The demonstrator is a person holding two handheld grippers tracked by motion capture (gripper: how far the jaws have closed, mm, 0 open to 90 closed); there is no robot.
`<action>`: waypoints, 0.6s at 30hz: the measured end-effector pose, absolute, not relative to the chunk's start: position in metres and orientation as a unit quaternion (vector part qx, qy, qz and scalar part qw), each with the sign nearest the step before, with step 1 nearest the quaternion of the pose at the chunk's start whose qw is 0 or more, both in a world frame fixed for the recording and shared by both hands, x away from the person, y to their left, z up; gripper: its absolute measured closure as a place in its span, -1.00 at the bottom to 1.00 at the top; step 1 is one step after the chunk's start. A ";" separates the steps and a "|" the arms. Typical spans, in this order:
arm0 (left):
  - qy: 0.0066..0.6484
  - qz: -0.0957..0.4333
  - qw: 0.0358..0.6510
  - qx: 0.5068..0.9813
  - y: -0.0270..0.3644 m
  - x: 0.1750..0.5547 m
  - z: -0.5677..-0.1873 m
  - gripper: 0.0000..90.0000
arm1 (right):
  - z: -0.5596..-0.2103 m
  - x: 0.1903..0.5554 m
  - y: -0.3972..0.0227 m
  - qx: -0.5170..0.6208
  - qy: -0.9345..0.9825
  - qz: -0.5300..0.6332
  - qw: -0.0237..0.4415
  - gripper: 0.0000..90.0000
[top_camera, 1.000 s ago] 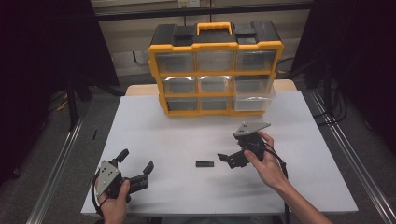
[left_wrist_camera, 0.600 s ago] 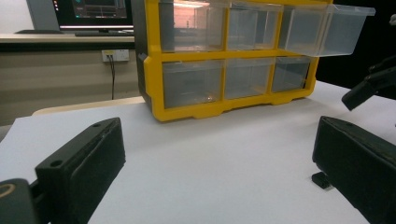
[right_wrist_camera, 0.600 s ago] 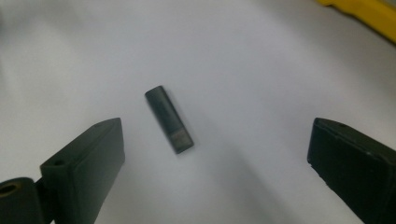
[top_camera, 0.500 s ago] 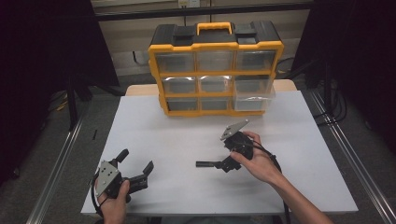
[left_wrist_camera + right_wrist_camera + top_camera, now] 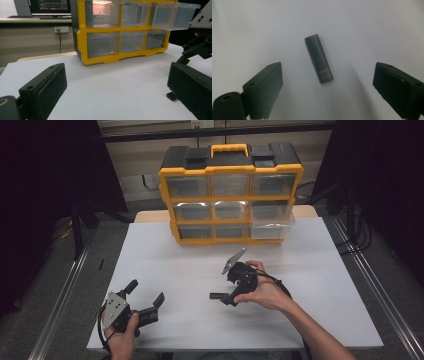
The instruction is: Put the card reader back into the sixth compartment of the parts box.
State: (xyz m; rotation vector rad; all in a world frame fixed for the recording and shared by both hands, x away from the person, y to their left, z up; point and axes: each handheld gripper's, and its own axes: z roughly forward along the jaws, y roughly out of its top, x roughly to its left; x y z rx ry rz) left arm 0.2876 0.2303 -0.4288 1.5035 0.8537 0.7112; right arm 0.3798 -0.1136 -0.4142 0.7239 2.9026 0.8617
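White table [image 5: 320,285] – dark room | yellow drawer organizer [image 5: 231,195] at back | right gripper [image 5: 225,297] fingers apart, closing over black stick [image 5: 319,58] | left gripper [image 5: 145,302] fingers apart

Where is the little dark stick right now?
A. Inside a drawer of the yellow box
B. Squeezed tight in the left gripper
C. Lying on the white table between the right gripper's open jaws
C: the stick lies flat on the table, with the right gripper open around it, jaws clear of both sides.
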 end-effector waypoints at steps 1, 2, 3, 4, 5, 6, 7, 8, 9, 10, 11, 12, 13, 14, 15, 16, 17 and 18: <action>0.368 0.305 0.595 0.646 0.230 0.288 -0.429 -0.94 | -0.415 0.381 -0.112 0.228 0.935 0.270 0.013 -0.71; 0.368 0.306 0.595 0.646 0.230 0.287 -0.429 -0.94 | -0.416 0.383 -0.110 0.227 0.937 0.264 0.008 -0.67; 0.368 0.306 0.595 0.645 0.230 0.287 -0.429 -0.94 | -0.417 0.384 -0.108 0.225 0.939 0.259 0.005 -0.64; 0.368 0.305 0.595 0.646 0.231 0.287 -0.429 -0.94 | -0.417 0.385 -0.106 0.225 0.941 0.254 0.002 -0.62; 0.368 0.306 0.594 0.646 0.231 0.288 -0.429 -0.94 | -0.417 0.386 -0.105 0.223 0.942 0.249 0.002 -0.59; 0.368 0.306 0.593 0.647 0.231 0.288 -0.429 -0.94 | -0.417 0.388 -0.104 0.219 0.944 0.248 0.004 -0.54; 0.367 0.306 0.593 0.648 0.231 0.288 -0.429 -0.94 | -0.418 0.388 -0.103 0.218 0.945 0.246 -0.001 -0.50; 0.365 0.304 0.591 0.652 0.231 0.288 -0.429 -0.94 | -0.418 0.389 -0.102 0.216 0.945 0.245 -0.004 -0.46; 0.365 0.304 0.591 0.652 0.231 0.288 -0.429 -0.94 | -0.419 0.390 -0.101 0.213 0.947 0.238 -0.006 -0.43; 0.365 0.306 0.590 0.652 0.231 0.288 -0.429 -0.94 | -0.420 0.391 -0.099 0.213 0.948 0.235 -0.005 -0.43; 0.365 0.306 0.591 0.651 0.231 0.288 -0.429 -0.94 | -0.420 0.391 -0.098 0.212 0.950 0.230 -0.005 -0.43; 0.364 0.306 0.591 0.652 0.231 0.288 -0.429 -0.94 | -0.421 0.392 -0.097 0.209 0.951 0.229 -0.003 -0.41; 0.366 0.306 0.593 0.649 0.231 0.288 -0.429 -0.94 | -0.421 0.392 -0.095 0.209 0.951 0.227 -0.003 -0.38; 0.366 0.306 0.593 0.649 0.231 0.288 -0.429 -0.94 | -0.420 0.393 -0.094 0.205 0.953 0.225 -0.004 -0.34; 0.367 0.306 0.593 0.649 0.231 0.288 -0.429 -0.94 | -0.420 0.394 -0.092 0.203 0.953 0.224 -0.004 -0.31; 0.368 0.305 0.594 0.647 0.231 0.288 -0.429 -0.94 | -0.420 0.394 -0.091 0.203 0.954 0.219 -0.006 -0.29; 0.368 0.304 0.594 0.647 0.231 0.288 -0.429 -0.94 | -0.420 0.395 -0.089 0.198 0.956 0.215 -0.003 -0.24; 0.367 0.305 0.593 0.649 0.232 0.287 -0.429 -0.94 | -0.420 0.395 -0.088 0.197 0.957 0.210 -0.004 -0.19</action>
